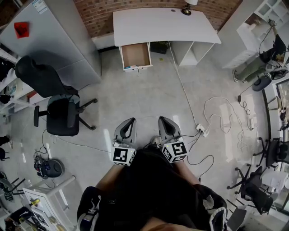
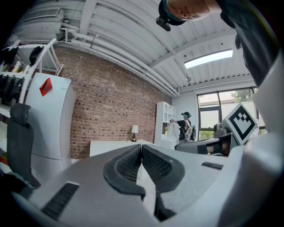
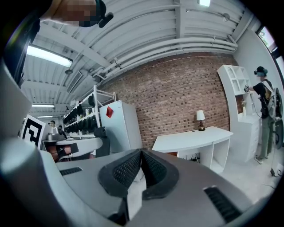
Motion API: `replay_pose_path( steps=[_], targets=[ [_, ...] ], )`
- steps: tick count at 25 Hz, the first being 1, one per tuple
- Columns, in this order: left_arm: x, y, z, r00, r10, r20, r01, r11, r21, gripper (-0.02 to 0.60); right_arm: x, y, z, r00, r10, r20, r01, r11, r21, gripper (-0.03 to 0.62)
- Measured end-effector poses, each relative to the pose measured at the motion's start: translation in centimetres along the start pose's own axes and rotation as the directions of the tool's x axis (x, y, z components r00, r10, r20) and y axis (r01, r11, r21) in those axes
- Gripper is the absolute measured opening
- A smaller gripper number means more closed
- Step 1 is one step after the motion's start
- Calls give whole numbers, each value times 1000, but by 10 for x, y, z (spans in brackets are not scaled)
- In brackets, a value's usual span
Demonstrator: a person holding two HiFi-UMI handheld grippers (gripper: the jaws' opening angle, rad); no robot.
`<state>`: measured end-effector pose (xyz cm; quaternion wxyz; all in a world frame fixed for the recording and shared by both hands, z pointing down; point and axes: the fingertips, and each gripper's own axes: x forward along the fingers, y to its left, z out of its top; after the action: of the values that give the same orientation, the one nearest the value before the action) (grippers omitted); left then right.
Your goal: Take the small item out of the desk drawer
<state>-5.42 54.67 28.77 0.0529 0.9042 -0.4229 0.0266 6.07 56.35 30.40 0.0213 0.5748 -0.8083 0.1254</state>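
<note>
A white desk point(image 1: 162, 25) stands against the brick wall at the far side of the room. Its drawer point(image 1: 136, 55) is pulled out on the left; the wooden bottom shows, and I cannot make out any small item inside. My left gripper point(image 1: 131, 121) and right gripper point(image 1: 161, 119) are held side by side close to my body, far short of the desk, both shut on nothing. In the left gripper view the gripper point(image 2: 141, 146) points level at the desk point(image 2: 111, 146). The right gripper point(image 3: 141, 151) points level at that desk point(image 3: 191, 138) too.
A black office chair point(image 1: 61, 113) stands on the floor at left, beside a white cabinet point(image 1: 49, 40). White cables and a power strip point(image 1: 202, 130) lie on the floor at right. A small lamp point(image 1: 186, 9) sits on the desk. White shelves point(image 1: 262, 18) and a person point(image 3: 262, 111) are at far right.
</note>
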Motion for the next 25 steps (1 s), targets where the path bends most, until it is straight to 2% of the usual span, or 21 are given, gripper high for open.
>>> replay_pose_path(
  steps=[7, 13, 20, 25],
  targets=[
    [24, -21, 0, 999, 50, 0, -50, 999, -8, 9, -7, -34, -4, 999, 43, -21, -44, 999, -8, 28],
    [39, -32, -11, 992, 122, -23, -122, 992, -12, 9, -4, -71, -15, 995, 86, -41, -87, 996, -16, 28],
    [77, -8, -24, 989, 140, -49, -142, 989, -37, 9, 37, -100, -19, 994, 85, -70, -85, 996, -4, 28],
    [120, 39, -25, 990, 137, -46, -139, 988, -60, 9, 94, -108, -16, 991, 87, -101, -89, 996, -16, 28]
  ],
)
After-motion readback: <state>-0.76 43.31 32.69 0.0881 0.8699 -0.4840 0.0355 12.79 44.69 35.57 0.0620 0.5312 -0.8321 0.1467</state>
